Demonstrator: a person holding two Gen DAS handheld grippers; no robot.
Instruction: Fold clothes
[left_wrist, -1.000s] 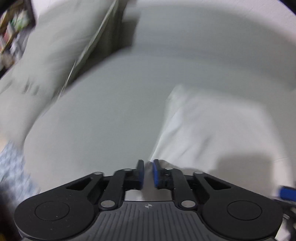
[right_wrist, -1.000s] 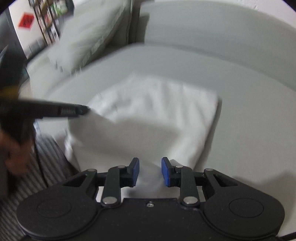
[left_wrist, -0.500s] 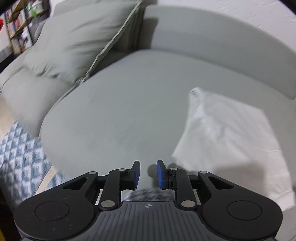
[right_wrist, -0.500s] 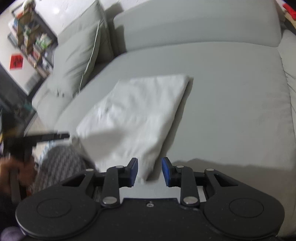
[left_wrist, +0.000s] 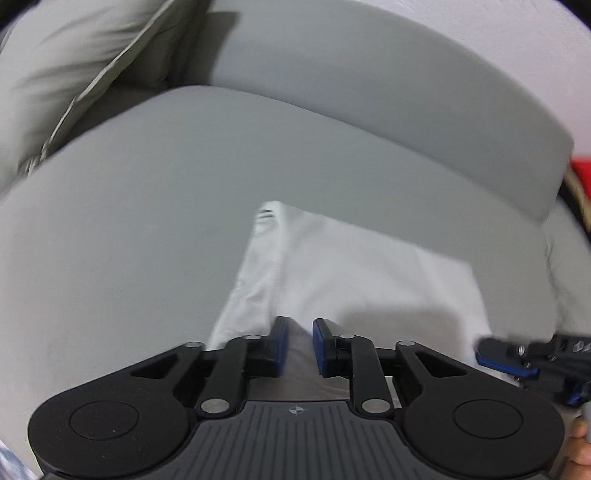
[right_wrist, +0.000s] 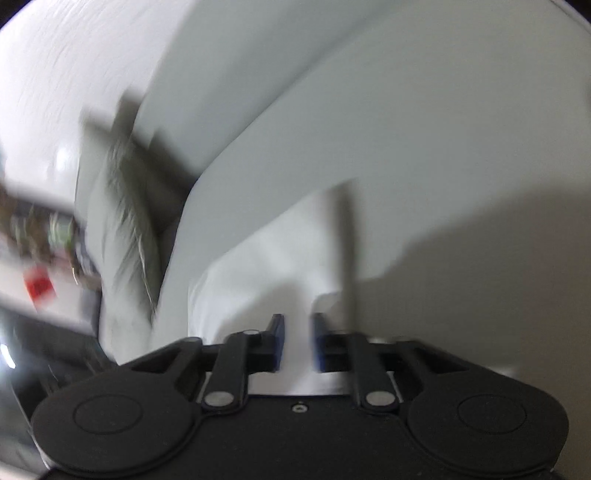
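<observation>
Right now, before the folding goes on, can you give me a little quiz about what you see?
1. What does the white garment lie on? A: the grey sofa seat. B: a wooden table. C: a striped rug.
2. True or false: the left gripper has a gap between its jaws.
3. Fill in: in the left wrist view, the cushion sits at the upper ____ of the picture.

Key: 1 A; 2 true; 3 left.
</observation>
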